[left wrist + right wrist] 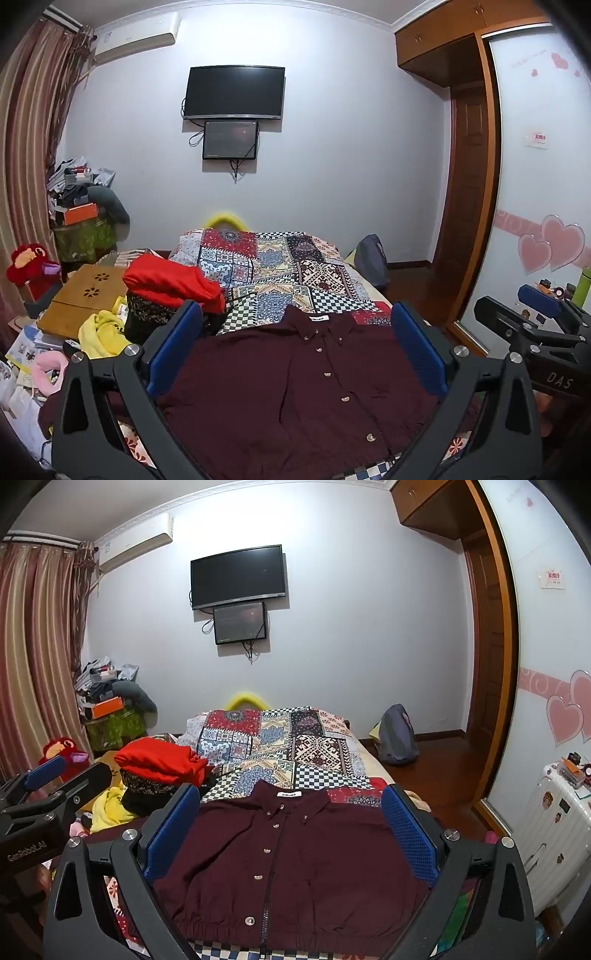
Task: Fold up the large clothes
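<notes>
Dark maroon button-front shirt lies flat, collar far, on the patchwork-quilted bed. Left hand-held gripper and right hand-held gripper hover above it, jaws spread, empty. Folded red garment sits far left.

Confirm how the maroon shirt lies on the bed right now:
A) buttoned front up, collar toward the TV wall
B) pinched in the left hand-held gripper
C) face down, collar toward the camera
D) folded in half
A: the maroon shirt lies spread flat, buttons showing, collar at the far end.
</notes>
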The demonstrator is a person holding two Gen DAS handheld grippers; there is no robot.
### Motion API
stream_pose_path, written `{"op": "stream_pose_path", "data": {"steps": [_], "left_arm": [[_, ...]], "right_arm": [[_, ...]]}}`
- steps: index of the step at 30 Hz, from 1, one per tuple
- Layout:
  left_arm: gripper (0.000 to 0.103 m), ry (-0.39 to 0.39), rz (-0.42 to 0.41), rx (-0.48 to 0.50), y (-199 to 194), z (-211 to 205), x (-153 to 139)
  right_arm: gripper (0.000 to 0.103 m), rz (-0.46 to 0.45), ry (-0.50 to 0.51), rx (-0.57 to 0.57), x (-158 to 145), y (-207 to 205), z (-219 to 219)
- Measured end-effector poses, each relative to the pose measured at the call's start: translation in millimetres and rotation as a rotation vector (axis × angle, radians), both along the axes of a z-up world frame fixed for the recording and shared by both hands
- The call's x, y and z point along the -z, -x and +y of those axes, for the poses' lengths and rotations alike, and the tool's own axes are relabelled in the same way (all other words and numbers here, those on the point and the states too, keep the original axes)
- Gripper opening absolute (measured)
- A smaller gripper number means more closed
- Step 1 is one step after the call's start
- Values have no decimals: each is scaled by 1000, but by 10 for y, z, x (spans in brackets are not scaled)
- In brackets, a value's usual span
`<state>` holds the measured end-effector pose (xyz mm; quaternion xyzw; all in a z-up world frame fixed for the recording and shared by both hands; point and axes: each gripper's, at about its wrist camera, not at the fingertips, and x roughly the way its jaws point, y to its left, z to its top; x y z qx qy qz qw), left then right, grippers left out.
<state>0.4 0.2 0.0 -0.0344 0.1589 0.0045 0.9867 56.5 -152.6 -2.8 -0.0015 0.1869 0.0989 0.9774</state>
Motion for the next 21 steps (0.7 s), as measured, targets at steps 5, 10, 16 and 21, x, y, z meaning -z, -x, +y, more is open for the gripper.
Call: {"op": "stream_pose_path", "data": {"steps": [5, 10, 16, 21], "left_arm": [[103, 5, -3, 5, -4, 6, -2], [103, 5, -1, 0, -28, 12, 4], [103, -9, -9, -7, 5, 10, -4], [103, -10, -10, -8, -16, -5, 22]], "right_arm": [[98, 0, -1, 1, -2, 2, 1], [98, 0, 1, -1, 44, -10, 34], [98, 3, 1, -3, 82, -21, 46], [98, 5, 2, -3, 96, -25, 52]]}}
